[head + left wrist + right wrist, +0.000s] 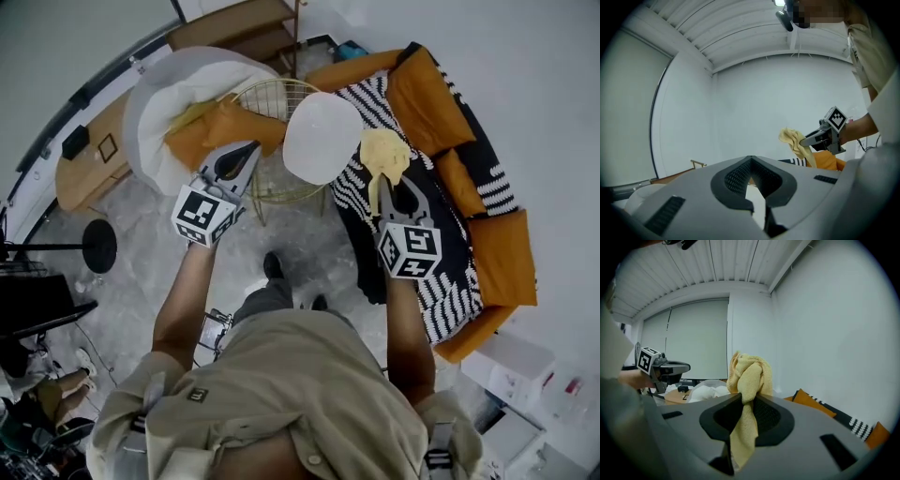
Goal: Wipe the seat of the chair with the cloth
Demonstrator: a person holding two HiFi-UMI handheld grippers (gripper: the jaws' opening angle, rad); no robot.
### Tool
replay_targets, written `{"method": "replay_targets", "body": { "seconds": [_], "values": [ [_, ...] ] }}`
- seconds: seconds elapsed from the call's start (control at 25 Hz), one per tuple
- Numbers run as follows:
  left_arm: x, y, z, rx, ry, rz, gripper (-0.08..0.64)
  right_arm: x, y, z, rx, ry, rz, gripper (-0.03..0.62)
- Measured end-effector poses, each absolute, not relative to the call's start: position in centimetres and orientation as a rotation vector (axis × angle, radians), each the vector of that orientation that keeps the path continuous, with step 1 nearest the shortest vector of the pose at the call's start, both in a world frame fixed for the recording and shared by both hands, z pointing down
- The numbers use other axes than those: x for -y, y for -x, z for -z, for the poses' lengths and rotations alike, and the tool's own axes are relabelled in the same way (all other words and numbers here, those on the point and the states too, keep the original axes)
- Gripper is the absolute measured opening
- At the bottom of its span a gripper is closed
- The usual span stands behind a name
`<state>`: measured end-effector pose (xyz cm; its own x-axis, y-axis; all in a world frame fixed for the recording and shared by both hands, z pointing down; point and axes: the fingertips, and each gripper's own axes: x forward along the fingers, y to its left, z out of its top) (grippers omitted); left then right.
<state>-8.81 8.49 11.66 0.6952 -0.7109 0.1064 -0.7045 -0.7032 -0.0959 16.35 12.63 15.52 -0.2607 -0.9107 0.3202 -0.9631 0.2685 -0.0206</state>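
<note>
right claw: clamped on cloth
left claw: closed, empty
step: cloth carried, wiping likely not begun
next: cloth to be lowered onto seat, upper centre

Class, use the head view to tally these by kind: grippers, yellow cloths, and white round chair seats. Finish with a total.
Grippers: 2, the left gripper and the right gripper
yellow cloth: 1
white round chair seat: 1
Total: 4
</note>
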Motion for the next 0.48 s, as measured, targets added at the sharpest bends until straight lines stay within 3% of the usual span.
{"method": "replay_targets", "body": {
  "seconds": [0.48],
  "values": [
    [-0.9, 12.0, -15.1, -1.103, 2.959, 0.209, 0.014, -6.4, -13.4, -17.5, 2.174, -1.812, -0.332, 0.075]
  ]
}}
